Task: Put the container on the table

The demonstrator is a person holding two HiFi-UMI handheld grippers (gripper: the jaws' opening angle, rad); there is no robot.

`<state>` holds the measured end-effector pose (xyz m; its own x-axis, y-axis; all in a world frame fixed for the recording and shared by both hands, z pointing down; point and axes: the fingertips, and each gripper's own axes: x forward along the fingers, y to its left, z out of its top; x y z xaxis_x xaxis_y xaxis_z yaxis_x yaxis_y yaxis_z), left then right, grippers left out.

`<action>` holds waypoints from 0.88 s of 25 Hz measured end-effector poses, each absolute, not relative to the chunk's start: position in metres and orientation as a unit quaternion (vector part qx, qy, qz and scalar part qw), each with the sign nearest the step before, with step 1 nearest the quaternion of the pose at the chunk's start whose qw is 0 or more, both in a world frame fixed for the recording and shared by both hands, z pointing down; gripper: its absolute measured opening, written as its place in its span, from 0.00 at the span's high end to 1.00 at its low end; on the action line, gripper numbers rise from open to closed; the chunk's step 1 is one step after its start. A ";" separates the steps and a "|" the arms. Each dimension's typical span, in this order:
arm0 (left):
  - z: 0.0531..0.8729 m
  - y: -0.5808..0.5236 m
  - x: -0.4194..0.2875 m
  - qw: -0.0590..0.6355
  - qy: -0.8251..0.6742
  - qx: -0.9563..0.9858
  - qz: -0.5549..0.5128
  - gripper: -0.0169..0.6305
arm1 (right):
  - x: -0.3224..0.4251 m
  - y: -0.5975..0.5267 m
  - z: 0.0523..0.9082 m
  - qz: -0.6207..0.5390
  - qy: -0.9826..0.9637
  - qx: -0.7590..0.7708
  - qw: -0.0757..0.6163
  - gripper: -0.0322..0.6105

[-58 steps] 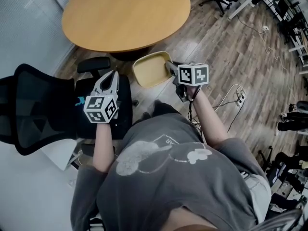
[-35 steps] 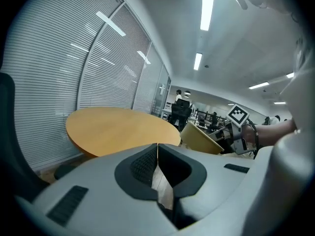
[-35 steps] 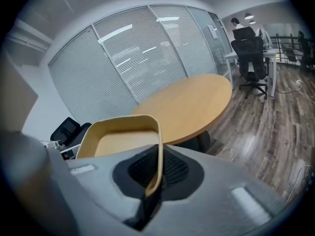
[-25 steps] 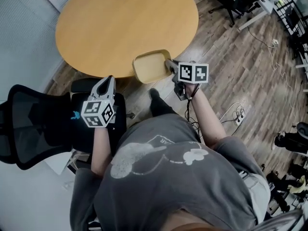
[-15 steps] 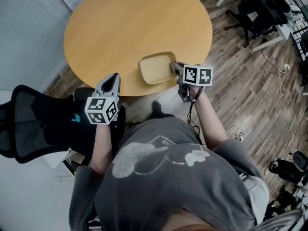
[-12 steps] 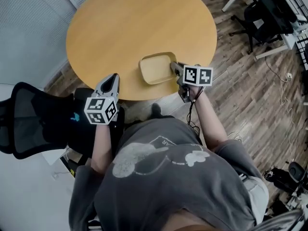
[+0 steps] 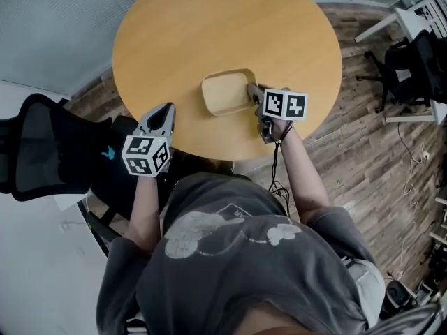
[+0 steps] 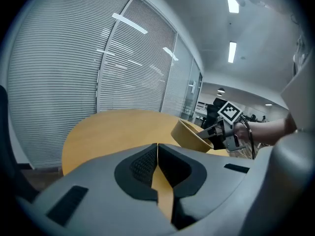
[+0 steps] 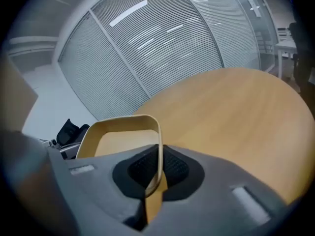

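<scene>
A shallow tan container [image 7: 225, 91] hangs over the near part of the round wooden table [image 7: 209, 26]. My right gripper [image 7: 250, 93] is shut on its right rim. In the right gripper view that thin rim [image 9: 120, 121] runs down between the pads of the right gripper [image 9: 158, 157], with the table [image 9: 231, 107] beyond. My left gripper [image 7: 165, 109] is shut with nothing in it, its tip at the table's near left edge. In the left gripper view, the left gripper [image 8: 157, 147] points across the table toward the container [image 8: 192, 134]. Whether the container's base touches the table is not visible.
A black office chair [image 7: 49, 149] stands at my left by the table. Another dark chair [image 7: 412, 58] and white desk legs are on the wood floor at the right. Window blinds [image 8: 74, 82] line the wall behind the table.
Both grippers have moved forward toward the table. The container, earlier over the floor at the table's edge, is now over the tabletop. The right gripper's hold is unchanged.
</scene>
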<state>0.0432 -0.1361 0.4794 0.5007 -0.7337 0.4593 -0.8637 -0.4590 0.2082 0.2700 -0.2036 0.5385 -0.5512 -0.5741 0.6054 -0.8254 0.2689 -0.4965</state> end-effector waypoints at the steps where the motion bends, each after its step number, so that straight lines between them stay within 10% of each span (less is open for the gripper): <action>1: 0.479 -0.147 0.039 0.211 -0.479 0.838 0.155 0.97 | 0.265 -0.215 0.538 0.405 -0.783 0.445 0.158 0.94; 22: 0.531 -0.405 -0.124 0.248 -0.491 0.828 0.109 0.97 | 0.111 -0.484 0.586 0.361 -0.767 0.468 0.251 0.94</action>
<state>-0.1239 -0.4046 0.5312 0.4934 -0.7594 0.4241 -0.8674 -0.3936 0.3044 0.1114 -0.4844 0.5859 -0.4365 -0.5359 0.7227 -0.8985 0.3009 -0.3195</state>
